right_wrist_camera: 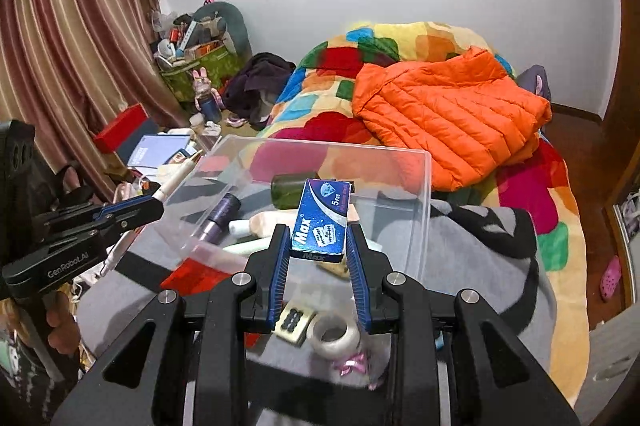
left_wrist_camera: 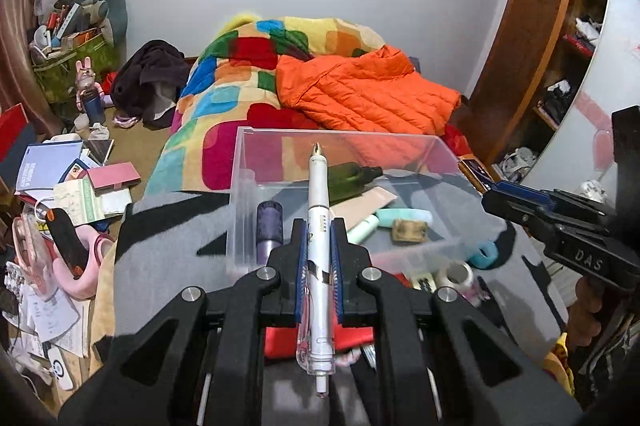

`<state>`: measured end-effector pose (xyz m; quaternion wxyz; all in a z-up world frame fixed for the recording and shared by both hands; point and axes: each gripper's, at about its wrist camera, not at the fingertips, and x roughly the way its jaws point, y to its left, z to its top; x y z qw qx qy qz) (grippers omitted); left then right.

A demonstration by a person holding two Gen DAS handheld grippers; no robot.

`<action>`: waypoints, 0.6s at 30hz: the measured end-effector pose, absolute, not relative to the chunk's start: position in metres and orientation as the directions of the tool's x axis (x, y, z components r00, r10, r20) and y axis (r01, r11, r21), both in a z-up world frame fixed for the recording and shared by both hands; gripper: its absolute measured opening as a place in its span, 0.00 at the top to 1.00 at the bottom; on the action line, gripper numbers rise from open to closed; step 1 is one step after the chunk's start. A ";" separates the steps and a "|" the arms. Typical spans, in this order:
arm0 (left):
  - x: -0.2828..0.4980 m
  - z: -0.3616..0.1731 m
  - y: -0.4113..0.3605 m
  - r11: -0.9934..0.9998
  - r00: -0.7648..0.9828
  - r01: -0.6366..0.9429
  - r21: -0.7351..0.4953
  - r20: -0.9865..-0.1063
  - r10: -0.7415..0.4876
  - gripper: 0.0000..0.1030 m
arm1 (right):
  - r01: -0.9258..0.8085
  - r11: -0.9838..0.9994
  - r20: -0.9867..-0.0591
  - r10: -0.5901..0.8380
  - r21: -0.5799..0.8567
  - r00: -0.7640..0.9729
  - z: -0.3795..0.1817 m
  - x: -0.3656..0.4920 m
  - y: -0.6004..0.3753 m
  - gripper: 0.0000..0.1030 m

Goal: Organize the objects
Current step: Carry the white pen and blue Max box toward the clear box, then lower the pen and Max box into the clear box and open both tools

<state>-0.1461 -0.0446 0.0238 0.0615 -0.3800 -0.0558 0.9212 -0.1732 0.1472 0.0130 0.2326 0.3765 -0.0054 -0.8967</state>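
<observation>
My left gripper (left_wrist_camera: 318, 226) is shut on a white pen (left_wrist_camera: 319, 222) that points forward over the near rim of a clear plastic box (left_wrist_camera: 440, 154). The box holds a green bottle (left_wrist_camera: 352, 176), a purple tube (left_wrist_camera: 269, 226) and other small items. My right gripper (right_wrist_camera: 318, 230) is shut on a blue Max razor-blade packet (right_wrist_camera: 322, 218), held upright over the near side of the clear box (right_wrist_camera: 426, 186). The left gripper (right_wrist_camera: 132, 212) with its pen shows at the left of the right wrist view. The right gripper (left_wrist_camera: 496, 202) shows at the right of the left wrist view.
The box stands on a grey and black cloth (right_wrist_camera: 480, 258) on a bed with a colourful blanket (right_wrist_camera: 528, 194) and an orange jacket (right_wrist_camera: 448, 114). A tape roll (right_wrist_camera: 334, 336) and a small card (right_wrist_camera: 294, 322) lie below the right gripper. Books and clutter (left_wrist_camera: 72, 186) cover the left side.
</observation>
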 end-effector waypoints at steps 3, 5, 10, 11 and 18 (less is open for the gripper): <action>-0.165 0.014 -0.040 -0.986 -0.673 -0.080 -0.148 -0.721 0.162 0.90 | 0.414 -0.894 -0.698 -0.408 0.173 -0.589 0.003 -0.187 0.139 0.75; -0.174 0.008 -0.036 -0.988 -0.661 -0.083 -0.132 -0.735 0.153 0.90 | 0.412 -0.899 -0.718 -0.385 0.150 -0.580 -0.004 -0.196 0.133 0.75; -0.191 -0.005 -0.022 -0.987 -0.623 -0.114 -0.114 -0.766 0.161 0.90 | 0.405 -0.904 -0.768 -0.353 0.134 -0.535 -0.027 -0.217 0.122 0.75; -0.193 -0.006 -0.019 -0.987 -0.618 -0.120 -0.107 -0.770 0.158 0.90 | 0.405 -0.905 -0.777 -0.345 0.128 -0.526 -0.031 -0.220 0.119 0.75; -0.191 -0.009 -0.003 -0.981 -0.593 -0.177 -0.082 -0.786 0.173 0.89 | 0.412 -0.902 -0.803 -0.338 0.128 -0.491 -0.042 -0.229 0.115 0.74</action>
